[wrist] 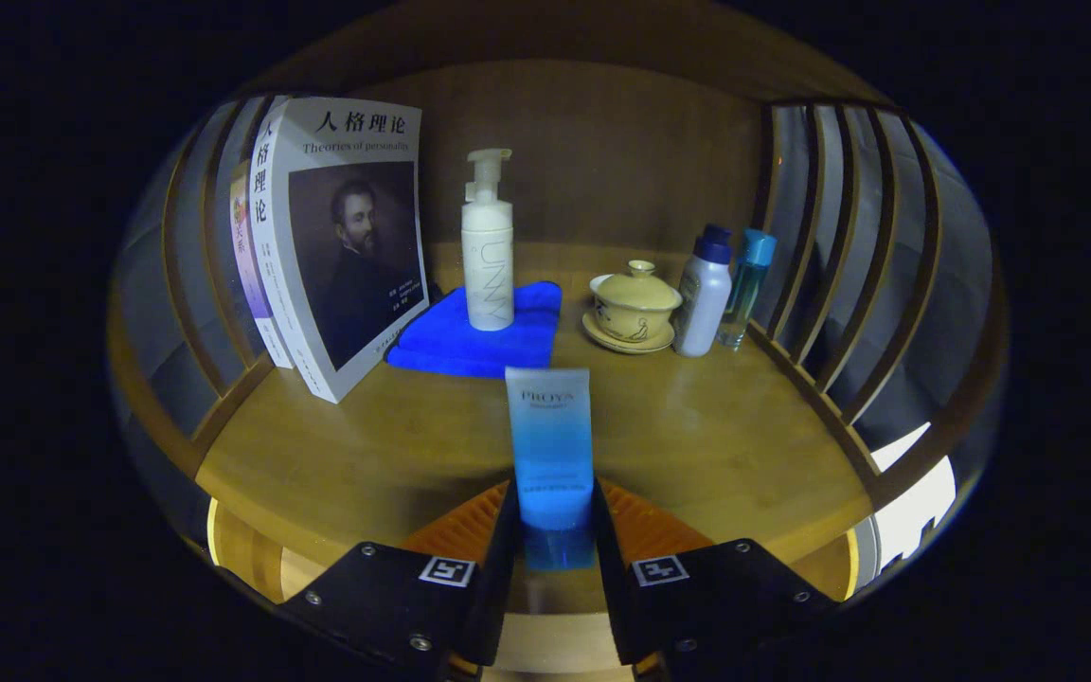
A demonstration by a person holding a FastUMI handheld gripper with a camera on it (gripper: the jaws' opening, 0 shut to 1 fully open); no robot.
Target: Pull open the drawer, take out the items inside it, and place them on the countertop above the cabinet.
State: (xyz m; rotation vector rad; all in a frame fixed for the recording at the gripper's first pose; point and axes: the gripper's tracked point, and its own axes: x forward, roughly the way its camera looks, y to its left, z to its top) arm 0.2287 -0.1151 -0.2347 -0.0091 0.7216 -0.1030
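Spanning the scene, the wooden counter point(716, 445) carries upright books point(342, 246), a folded blue towel point(441, 341) under a white pump bottle point(488, 256), a lidded cup point(634, 303) and two small bottles point(718, 289). The tool point(553, 545) pinches the blue tube point(550, 445) near its cap end, upright just above the counter's near edge. It looks light, soft and slick, so a low grip by the stiffer cap seems safest.
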